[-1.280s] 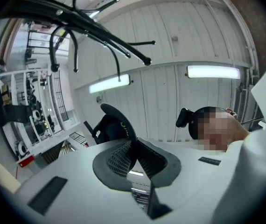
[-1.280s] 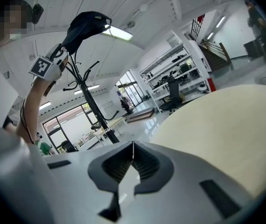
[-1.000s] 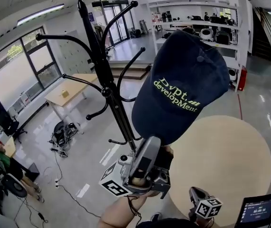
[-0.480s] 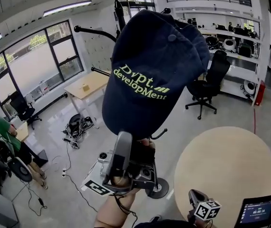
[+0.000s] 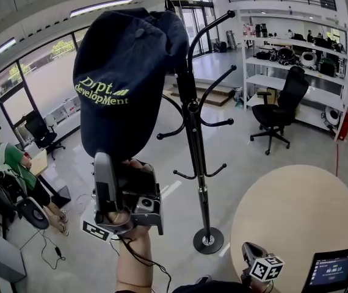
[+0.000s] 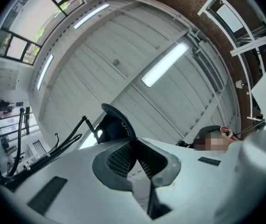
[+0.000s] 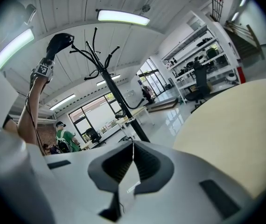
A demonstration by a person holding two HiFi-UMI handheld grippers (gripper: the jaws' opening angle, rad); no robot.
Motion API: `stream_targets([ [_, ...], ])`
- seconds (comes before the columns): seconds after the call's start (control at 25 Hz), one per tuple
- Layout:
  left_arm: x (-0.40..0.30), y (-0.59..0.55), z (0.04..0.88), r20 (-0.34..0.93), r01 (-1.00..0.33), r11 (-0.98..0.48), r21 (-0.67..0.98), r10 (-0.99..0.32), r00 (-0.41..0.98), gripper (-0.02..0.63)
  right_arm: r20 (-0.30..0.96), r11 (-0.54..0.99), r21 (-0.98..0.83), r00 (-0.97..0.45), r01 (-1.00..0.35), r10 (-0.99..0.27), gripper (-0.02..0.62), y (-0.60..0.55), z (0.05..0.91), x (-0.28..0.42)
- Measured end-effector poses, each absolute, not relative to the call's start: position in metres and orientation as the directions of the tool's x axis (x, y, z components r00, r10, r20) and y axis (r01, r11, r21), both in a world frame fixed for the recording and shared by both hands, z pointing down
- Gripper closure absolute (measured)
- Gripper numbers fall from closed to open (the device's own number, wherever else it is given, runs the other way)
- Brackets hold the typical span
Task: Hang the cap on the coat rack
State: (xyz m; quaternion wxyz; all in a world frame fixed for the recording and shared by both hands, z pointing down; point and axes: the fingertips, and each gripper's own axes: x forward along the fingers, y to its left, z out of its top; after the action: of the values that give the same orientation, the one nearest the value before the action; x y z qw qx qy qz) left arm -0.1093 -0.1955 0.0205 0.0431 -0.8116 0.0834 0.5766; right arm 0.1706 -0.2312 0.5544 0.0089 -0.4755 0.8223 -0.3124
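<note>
A navy cap (image 5: 125, 72) with green lettering is held up high by its brim in my left gripper (image 5: 124, 162), which is shut on it and points steeply upward. The cap's crown is beside the upper arms of the black coat rack (image 5: 192, 118), to the pole's left. In the left gripper view the cap's brim (image 6: 120, 122) stands pinched between the jaws of the left gripper (image 6: 135, 143), with rack arms (image 6: 63, 141) at the left. My right gripper (image 7: 133, 146) is low near the round table, shut with nothing in it. From there I see the cap (image 7: 59, 42) beside the rack (image 7: 108, 80).
A round light wooden table (image 5: 296, 218) lies at lower right with a small screen (image 5: 331, 268) at its near edge. An office chair (image 5: 284, 105) and white shelves (image 5: 296, 66) stand behind the rack. A person in green (image 5: 6, 163) sits at far left.
The left gripper has carried the cap leftward and higher and rolled it. The cap, which covered the rack before, now sits to the left of the pole near its top arms.
</note>
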Motion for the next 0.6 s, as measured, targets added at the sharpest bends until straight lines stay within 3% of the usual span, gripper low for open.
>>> stream_targets([
  [0.6,-0.17,-0.243,0.04,-0.969,-0.199,-0.974,0.111,-0.151,0.197,0.577,0.298,0.337,-0.536,-0.547,-0.774,-0.783,0.591,-0.244,0.558,0.165],
])
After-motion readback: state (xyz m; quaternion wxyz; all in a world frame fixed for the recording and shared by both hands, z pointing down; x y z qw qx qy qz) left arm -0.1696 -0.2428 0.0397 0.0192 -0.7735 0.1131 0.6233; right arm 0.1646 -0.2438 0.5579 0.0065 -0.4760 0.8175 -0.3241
